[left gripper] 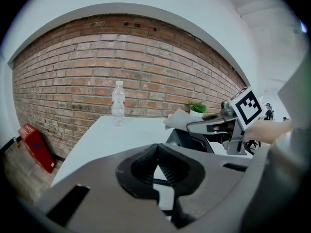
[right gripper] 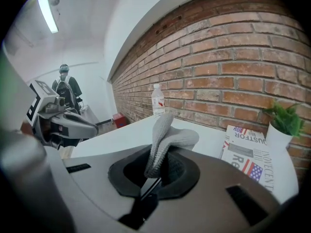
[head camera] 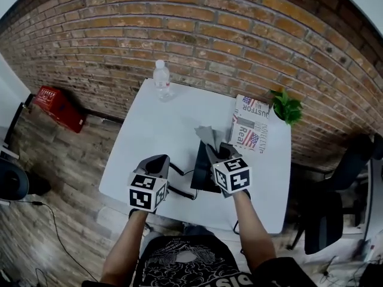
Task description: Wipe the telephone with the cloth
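The black telephone (head camera: 202, 171) sits near the front of the white table (head camera: 155, 130), between my two grippers. Its coiled cord (head camera: 181, 181) trails left toward my left gripper (head camera: 160, 160). In the left gripper view that gripper (left gripper: 156, 152) has its jaws meeting at the tip, with the cord (left gripper: 158, 181) showing below them. My right gripper (head camera: 218, 151) hovers over the telephone's far end, shut on a grey cloth (head camera: 208, 135). The cloth (right gripper: 165, 135) stands up out of the right gripper (right gripper: 160, 166) and folds over. The telephone (left gripper: 192, 141) shows to the right in the left gripper view.
A water bottle (head camera: 161, 79) stands at the table's far edge by the brick wall. A newspaper (head camera: 251, 124) and a small potted plant (head camera: 287, 106) are at the back right. A red crate (head camera: 58, 107) lies on the floor at left, a dark chair (head camera: 335, 208) at right.
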{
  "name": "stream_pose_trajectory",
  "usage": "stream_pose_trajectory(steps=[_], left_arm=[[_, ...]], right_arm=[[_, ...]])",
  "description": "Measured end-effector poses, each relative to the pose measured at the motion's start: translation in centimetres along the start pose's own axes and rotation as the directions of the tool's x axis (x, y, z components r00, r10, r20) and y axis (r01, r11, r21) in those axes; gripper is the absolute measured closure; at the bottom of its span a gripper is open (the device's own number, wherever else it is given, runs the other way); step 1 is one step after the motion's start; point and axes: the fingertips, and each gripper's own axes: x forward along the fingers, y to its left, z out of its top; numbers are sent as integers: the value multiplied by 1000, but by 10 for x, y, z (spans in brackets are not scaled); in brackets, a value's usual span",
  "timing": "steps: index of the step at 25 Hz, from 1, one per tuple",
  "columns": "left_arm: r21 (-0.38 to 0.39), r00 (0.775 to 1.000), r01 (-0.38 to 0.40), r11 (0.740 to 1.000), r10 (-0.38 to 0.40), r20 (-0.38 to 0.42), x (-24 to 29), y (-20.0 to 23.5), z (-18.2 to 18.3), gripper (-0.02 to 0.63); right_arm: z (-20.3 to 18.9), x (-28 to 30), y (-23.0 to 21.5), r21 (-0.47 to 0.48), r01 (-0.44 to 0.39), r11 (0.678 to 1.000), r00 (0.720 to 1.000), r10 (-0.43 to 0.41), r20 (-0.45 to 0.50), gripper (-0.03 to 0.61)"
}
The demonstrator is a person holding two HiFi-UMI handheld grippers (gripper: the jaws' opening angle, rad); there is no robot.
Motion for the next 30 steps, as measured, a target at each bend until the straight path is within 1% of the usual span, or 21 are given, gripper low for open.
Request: stream_pose_trajectory(steps=[5, 17, 30], left_arm=[[15, 998, 59, 998, -59, 2, -15, 1, -4, 607], [43, 993, 117, 992, -117, -7, -32, 14, -11, 607], [65, 984, 179, 982, -179, -15, -44, 14, -20, 607]], right_arm=[[-4, 2, 9, 18, 42, 999, 999, -42, -9, 568], [-25, -1, 35, 69, 100, 993, 994, -97, -41, 568], [-56, -14, 58, 107, 150, 983, 986, -141, -83, 568]])
